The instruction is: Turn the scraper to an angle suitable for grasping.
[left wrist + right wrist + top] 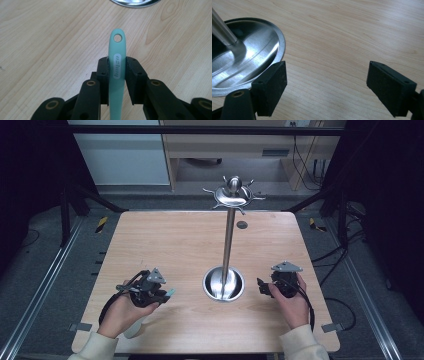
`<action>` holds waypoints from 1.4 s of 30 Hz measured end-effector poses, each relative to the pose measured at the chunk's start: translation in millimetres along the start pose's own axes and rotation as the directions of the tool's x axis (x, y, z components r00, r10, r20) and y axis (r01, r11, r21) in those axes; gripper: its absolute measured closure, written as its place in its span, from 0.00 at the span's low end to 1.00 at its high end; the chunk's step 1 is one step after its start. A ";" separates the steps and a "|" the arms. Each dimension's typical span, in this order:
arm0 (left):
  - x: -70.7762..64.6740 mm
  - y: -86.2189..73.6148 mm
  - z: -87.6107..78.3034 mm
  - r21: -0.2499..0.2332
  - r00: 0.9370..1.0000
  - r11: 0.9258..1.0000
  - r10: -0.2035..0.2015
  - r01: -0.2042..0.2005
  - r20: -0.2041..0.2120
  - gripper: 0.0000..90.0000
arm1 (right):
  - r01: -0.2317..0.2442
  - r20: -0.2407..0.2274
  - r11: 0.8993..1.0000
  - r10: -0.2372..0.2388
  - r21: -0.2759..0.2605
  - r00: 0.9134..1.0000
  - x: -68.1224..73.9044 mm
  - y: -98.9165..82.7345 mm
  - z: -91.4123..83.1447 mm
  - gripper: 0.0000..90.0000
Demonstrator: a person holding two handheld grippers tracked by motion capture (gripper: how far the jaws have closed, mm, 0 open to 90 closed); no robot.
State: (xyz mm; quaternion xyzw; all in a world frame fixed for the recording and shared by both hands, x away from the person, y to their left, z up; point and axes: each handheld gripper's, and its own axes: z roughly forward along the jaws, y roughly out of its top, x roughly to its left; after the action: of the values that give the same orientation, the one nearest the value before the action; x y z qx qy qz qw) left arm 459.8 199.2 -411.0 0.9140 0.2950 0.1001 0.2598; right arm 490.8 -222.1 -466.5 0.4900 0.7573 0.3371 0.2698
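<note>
My left gripper (117,72) is clamped on the mint-green plastic handle (117,62) with a hanging hole, held above the wooden tabletop (170,245). My right gripper (327,87) stands wide apart beside the steel hook stand (229,240). I should keep the handle straight, lift high, and thread its hole onto a hook.

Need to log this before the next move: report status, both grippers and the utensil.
Left gripper shut on teal handle, hanging hole showing. Right gripper open, empty, beside steel stand base. Hook rack bare, wooden table between unobstructed.
</note>
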 end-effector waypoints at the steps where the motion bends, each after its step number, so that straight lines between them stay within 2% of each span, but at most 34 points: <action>1: 0.1 -0.1 -1.2 -0.007 1.000 1.000 -0.003 0.003 0.000 0.82 | -0.003 0.001 1.000 0.003 0.002 1.000 0.6 0.2 0.0 0.19; 4: 1.9 -1.2 -8.6 -0.040 1.000 0.999 -0.015 0.015 -0.010 0.82 | -0.003 0.000 1.000 0.003 0.003 1.000 0.8 0.0 -0.4 0.19; 9: 2.0 -2.5 -17.7 -0.069 1.000 0.997 -0.022 0.020 -0.015 0.82 | 0.003 -0.001 1.000 -0.003 0.002 1.000 1.6 0.0 0.4 0.19; 19: -0.3 -1.3 -43.4 -0.149 0.999 0.988 -0.030 0.023 -0.043 0.82 | 0.014 -0.008 1.000 -0.014 0.005 1.000 3.9 0.4 1.5 0.18; 31: 0.1 3.1 -54.3 -0.192 0.998 0.981 -0.035 0.026 -0.044 0.82 | 0.014 -0.015 1.000 -0.014 0.002 1.000 4.3 0.6 1.3 0.18; 40: -2.6 13.2 -63.9 -0.226 0.998 0.974 -0.025 0.013 -0.052 0.82 | 0.006 -0.017 1.000 -0.006 -0.001 1.000 3.8 0.4 1.6 0.18; 42: -2.8 15.4 -65.7 -0.235 0.998 0.972 -0.025 0.012 -0.053 0.82 | 0.019 -0.012 1.000 -0.019 -0.001 1.000 3.9 0.5 1.7 0.18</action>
State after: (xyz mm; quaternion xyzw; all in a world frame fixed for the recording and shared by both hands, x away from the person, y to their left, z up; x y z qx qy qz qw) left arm 442.9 214.3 -347.4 0.8711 0.2967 0.1570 0.3585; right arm 490.9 -217.9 -467.5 0.4808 0.7633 0.3379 0.2684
